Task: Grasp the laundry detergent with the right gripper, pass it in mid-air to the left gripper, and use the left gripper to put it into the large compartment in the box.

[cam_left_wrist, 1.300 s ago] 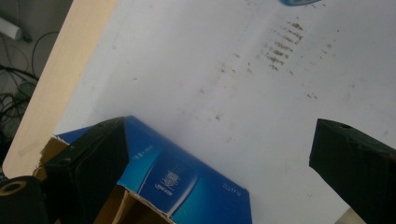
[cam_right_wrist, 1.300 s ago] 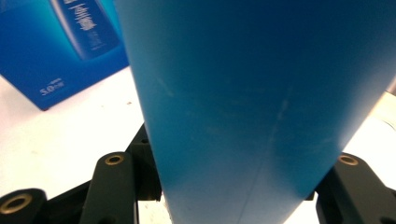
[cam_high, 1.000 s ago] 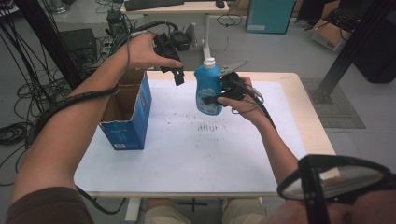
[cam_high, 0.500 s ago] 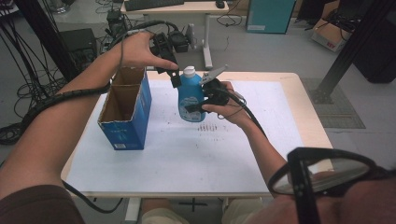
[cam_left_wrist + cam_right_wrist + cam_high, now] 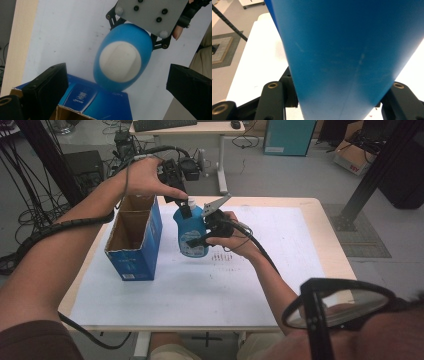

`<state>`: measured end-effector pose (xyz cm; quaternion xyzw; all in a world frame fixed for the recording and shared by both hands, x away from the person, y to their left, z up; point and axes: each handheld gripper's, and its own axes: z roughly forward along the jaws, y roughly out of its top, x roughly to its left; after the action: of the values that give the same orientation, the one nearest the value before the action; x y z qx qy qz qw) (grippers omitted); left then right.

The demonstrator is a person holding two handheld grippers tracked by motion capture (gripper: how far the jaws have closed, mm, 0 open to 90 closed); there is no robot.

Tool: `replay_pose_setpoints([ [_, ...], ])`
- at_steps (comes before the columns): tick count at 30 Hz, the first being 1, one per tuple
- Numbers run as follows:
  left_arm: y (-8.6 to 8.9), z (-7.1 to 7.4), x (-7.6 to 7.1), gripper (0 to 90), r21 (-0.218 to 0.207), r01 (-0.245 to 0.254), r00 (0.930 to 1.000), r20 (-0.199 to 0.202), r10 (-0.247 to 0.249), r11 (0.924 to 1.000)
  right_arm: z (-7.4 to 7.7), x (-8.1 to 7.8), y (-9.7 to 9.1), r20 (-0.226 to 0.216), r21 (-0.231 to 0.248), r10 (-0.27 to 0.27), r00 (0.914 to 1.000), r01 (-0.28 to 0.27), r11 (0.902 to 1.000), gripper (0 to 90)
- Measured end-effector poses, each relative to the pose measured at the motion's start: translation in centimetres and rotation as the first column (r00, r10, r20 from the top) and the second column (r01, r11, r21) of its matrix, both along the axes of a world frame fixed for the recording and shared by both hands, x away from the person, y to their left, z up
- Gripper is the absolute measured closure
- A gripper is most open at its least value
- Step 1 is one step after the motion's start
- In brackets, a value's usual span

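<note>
Blue plastic is what your right gripper (image 5: 200, 236) squeezes: its jaws are clamped on the sides of the bottle (image 5: 191, 232), low on its body, so the top stays free. You hold the bottle up in the air, above the white table (image 5: 280, 270) and just beside the open box (image 5: 134, 240). It leans a little toward the box.

Your left gripper (image 5: 186, 206) comes down from above, right at the bottle's white cap (image 5: 120, 65). Its jaws are apart, one on each side of the cap, and they do not press on it. From that gripper's camera you look straight down on the cap, with the box edge below it.

I think you hold the bottle steady with one hand so the other can grab the cap. Keep the bottle still, or the open jaws may miss.
</note>
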<state>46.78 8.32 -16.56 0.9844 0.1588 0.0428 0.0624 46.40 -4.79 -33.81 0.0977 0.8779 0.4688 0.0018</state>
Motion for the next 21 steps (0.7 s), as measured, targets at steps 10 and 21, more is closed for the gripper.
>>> replay_pose_setpoints([
  [10,-0.68,-0.44,0.08,4.4,0.007,0.039,0.9992,-0.006,-0.039,0.9992,-0.06,0.01,0.32,0.005,0.004,0.029,0.9996,-0.029,0.9996,43.9],
  [21,-0.95,-1.07,0.26,4.4,0.031,0.09,0.9954,-0.035,-0.089,0.9955,0.82,0.1,0.37,0.031,0.024,0.048,0.9984,-0.049,0.9985,43.7],
])
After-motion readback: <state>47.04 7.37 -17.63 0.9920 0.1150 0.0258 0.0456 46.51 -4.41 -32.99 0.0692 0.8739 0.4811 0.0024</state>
